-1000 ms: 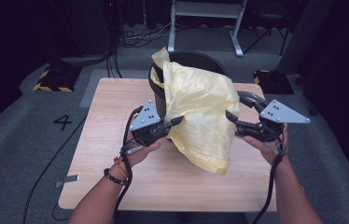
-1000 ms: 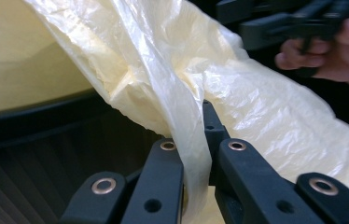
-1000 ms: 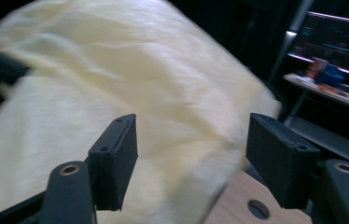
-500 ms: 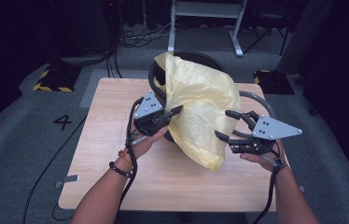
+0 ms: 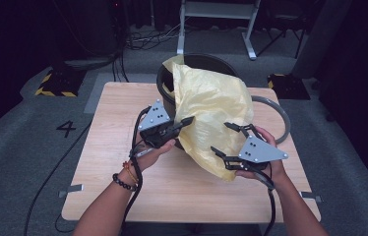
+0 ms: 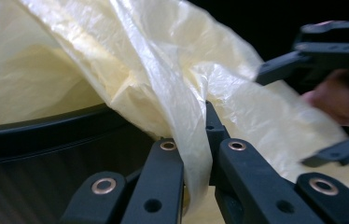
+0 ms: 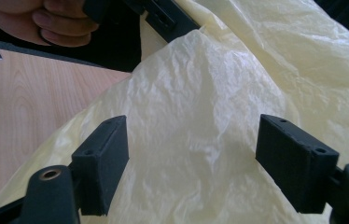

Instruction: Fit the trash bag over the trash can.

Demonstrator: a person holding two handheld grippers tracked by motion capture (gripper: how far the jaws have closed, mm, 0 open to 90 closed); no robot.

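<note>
Yellow bag (image 5: 211, 113) lay draped over the black bin (image 5: 168, 81) at the far side of the counter (image 5: 108, 147), its loose lower end hanging down onto the counter toward the person. Left hand-held gripper (image 5: 184, 122) was clamped on a fold of the bag at the bin's near rim; in the left gripper view the film ran pinched between its two jaws, with the rim just to their left. Right hand-held gripper (image 5: 230, 138) stood with jaws wide apart, having just been opening, with nothing pressed between the pads (image 7: 105, 158); bag film lay straight ahead of it, bulging up between and beyond the jaws without touching either. Bag's long axis ran from the bin mouth down and toward the person, so it crossed in front of the right hand-held gripper, which faced its lower right flank from the side. A grey hoop (image 5: 280, 120) lay on the counter beyond the right hand. Judgement: the right hand was the free one and nearest the slack lower end; the coming grasp would likely turn on pushing forward into that flank until a fold sat between the pads.
</note>
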